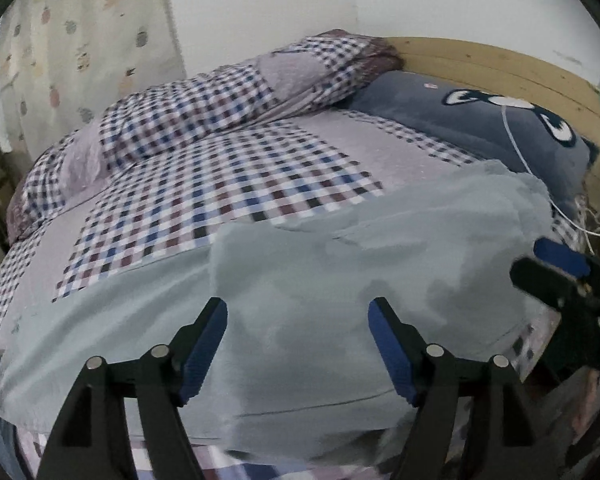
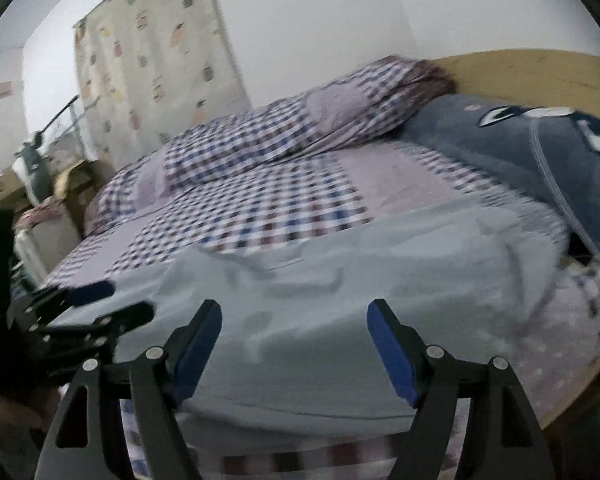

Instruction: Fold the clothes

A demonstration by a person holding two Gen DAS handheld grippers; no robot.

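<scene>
So there was one pale blue garment [image 1: 320,280] spread flat on the checked bedsheet [image 1: 228,184], along the bed's near edge. Both grippers hung over it, the left gripper [image 1: 298,344] and right gripper [image 2: 294,344] each with fingers spread wide and nothing between them. Past the garment: one rolled-up checked quilt [image 1: 204,108] on the far side, one grey cartoon pillow [image 1: 480,120] against the wooden headboard [image 1: 500,68], and one white cable [image 1: 540,184] trailing over the pillow.
</scene>
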